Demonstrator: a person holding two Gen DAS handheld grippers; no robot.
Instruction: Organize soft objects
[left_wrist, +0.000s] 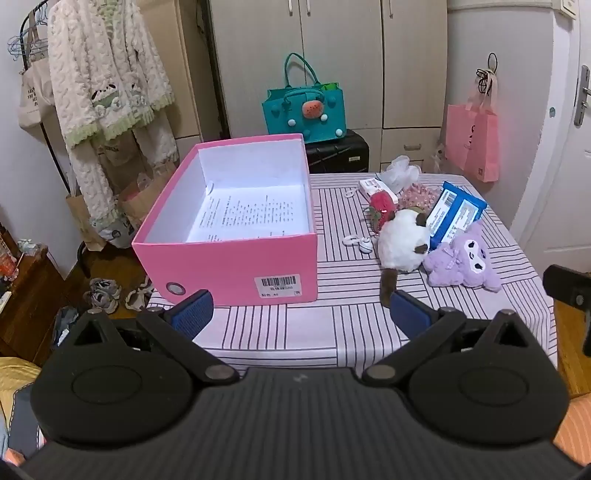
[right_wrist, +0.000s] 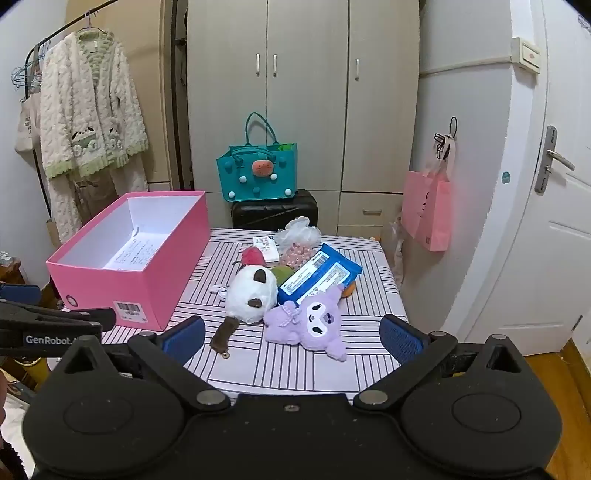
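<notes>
1. Soft toys all sit on the striped table (right_wrist: 295, 369), none boxed yet: purple plush (right_wrist: 310, 321) nearest the front edge, white-and-brown plush (right_wrist: 249, 295) touching it on the side toward the box, red plush (right_wrist: 253, 256) behind that.
2. Pink box (left_wrist: 229, 266) is open on the table, well apart from the pile. Inside I see only a printed sheet (left_wrist: 251, 214) on the bottom, no toys.
3. Mixed into the pile: blue packet (right_wrist: 319, 275) leaning on the purple plush, a small white carton (right_wrist: 266, 247), a clear bag (right_wrist: 299, 232). Something green and something orange peek out under the packet; can't tell what they are.
4. Judgement: task is at the start, every soft item left to move.
5. Left gripper (left_wrist: 301, 314): jaws spread wide, nothing between the pads, hovering over the table in front of the box.
6. Right gripper (right_wrist: 291, 338): also spread wide and empty, aimed at the purple plush, not touching it.
</notes>
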